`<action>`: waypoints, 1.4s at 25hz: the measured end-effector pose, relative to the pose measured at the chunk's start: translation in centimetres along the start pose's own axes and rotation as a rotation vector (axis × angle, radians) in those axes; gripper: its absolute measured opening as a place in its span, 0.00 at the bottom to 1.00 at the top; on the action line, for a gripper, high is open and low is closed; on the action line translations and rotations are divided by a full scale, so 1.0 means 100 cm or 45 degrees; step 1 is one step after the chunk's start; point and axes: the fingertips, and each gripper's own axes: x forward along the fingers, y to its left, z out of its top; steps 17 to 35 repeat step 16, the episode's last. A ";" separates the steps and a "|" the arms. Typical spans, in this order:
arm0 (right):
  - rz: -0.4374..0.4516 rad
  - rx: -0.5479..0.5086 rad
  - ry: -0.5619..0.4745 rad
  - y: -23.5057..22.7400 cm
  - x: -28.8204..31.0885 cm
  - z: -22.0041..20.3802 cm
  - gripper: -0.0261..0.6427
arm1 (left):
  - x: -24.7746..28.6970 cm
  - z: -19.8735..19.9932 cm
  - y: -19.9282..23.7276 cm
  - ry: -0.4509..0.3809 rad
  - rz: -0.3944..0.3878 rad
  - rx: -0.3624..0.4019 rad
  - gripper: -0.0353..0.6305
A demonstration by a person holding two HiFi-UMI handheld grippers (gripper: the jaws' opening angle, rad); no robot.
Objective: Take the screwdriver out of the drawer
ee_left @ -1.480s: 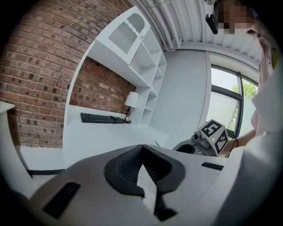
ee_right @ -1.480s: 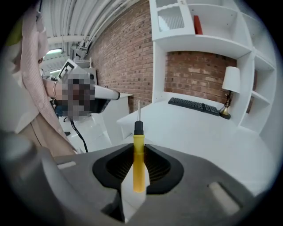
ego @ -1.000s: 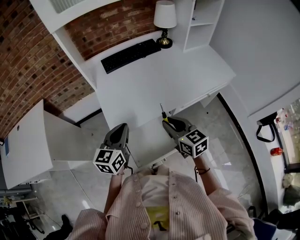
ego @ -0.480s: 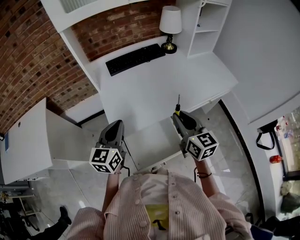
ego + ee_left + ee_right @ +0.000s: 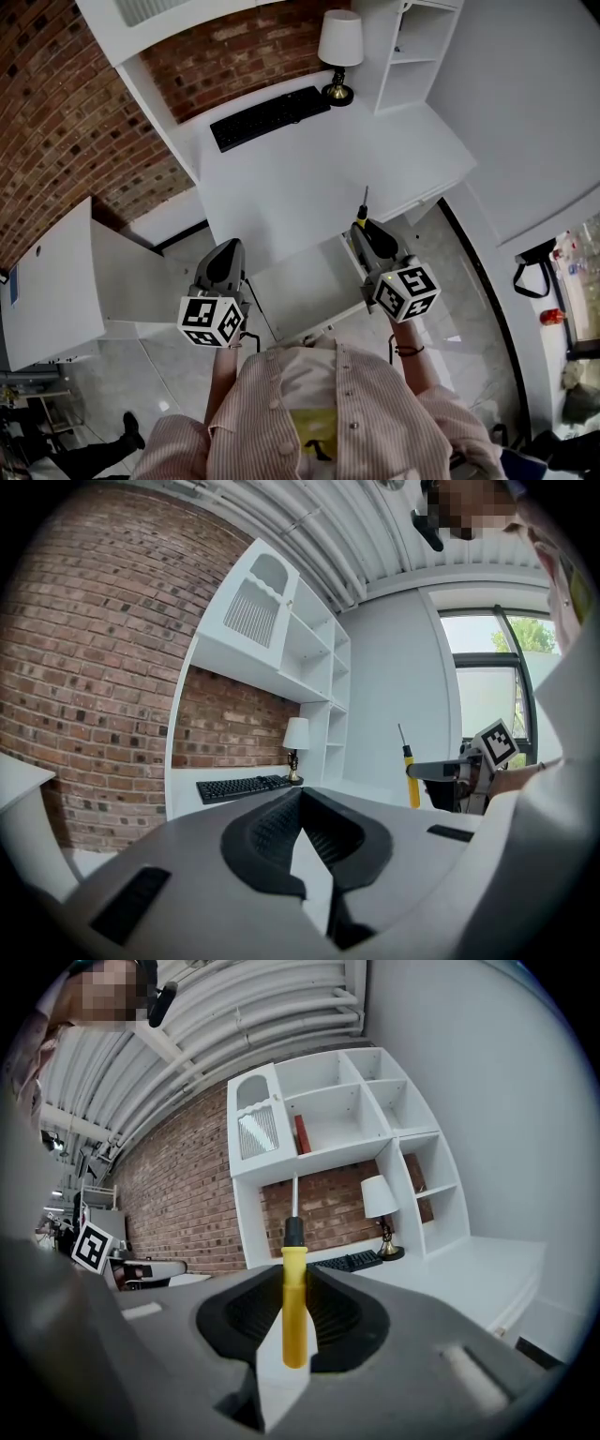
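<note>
**The right claw holds a yellow screwdriver, up and out of the drawer.**

The big white tabletop (image 5: 319, 173) lies in front of both claws. The open white drawer (image 5: 305, 291) sits lower down, between the two claws. Far past the claws, at the back of the tabletop, are a black keyboard (image 5: 270, 119) and a small lamp (image 5: 340, 42). The left claw (image 5: 300, 794) is closed with its tips together and nothing in it, and it hangs to the left of the drawer. The right claw (image 5: 293, 1299) is squeezed on the yellow handle of the screwdriver (image 5: 293, 1279). The screwdriver stands up straight between the two black pads, with its thin metal tip pointing up, above the front edge of the tabletop.
</note>
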 end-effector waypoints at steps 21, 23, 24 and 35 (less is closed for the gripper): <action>-0.061 -0.007 0.005 -0.010 0.004 -0.003 0.16 | 0.007 -0.005 0.004 0.026 -0.008 -0.010 0.05; -0.061 -0.007 0.005 -0.010 0.004 -0.003 0.16 | 0.007 -0.005 0.004 0.026 -0.008 -0.010 0.05; -0.061 -0.007 0.005 -0.010 0.004 -0.003 0.16 | 0.007 -0.005 0.004 0.026 -0.008 -0.010 0.05; -0.061 -0.007 0.005 -0.010 0.004 -0.003 0.16 | 0.007 -0.005 0.004 0.026 -0.008 -0.010 0.05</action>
